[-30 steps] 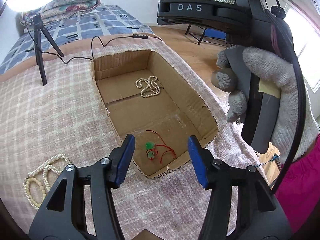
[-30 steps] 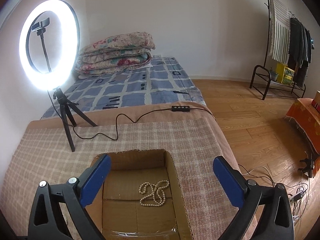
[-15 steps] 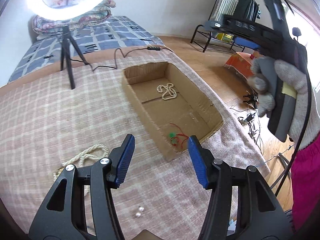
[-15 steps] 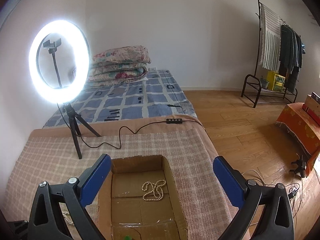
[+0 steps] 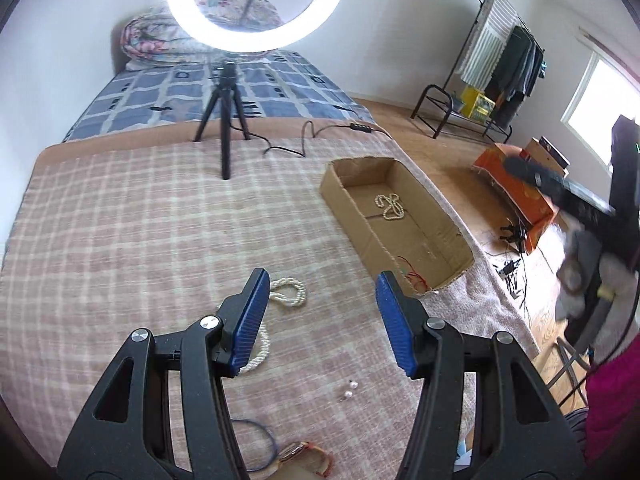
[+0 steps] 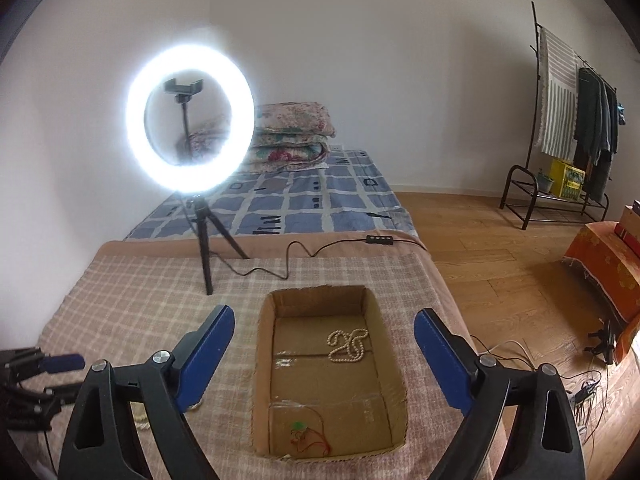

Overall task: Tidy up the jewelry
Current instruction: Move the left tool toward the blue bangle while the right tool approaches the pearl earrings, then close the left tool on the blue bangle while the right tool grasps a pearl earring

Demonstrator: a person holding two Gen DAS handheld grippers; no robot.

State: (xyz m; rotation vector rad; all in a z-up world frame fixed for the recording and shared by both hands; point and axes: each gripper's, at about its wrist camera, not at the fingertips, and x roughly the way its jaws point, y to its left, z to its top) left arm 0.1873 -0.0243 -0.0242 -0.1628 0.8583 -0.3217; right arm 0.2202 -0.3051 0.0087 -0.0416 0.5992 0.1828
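Left hand-held gripper (image 5: 320, 320) gapes empty over the pearl necklace (image 5: 286, 294); right hand-held gripper (image 6: 324, 354) spread wide. Next, probably: lower, pinch pearls, carry to the cardboard box (image 5: 456, 236)

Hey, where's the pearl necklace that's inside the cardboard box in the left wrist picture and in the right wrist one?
Left wrist: the boxed pearl necklace lies right of center, on the floor of the cardboard box toward its far end.
Right wrist: it sits low, just right of center, between the open fingers, in the box's far half.
Shared landmark: the ring light on its tripod beyond the box.
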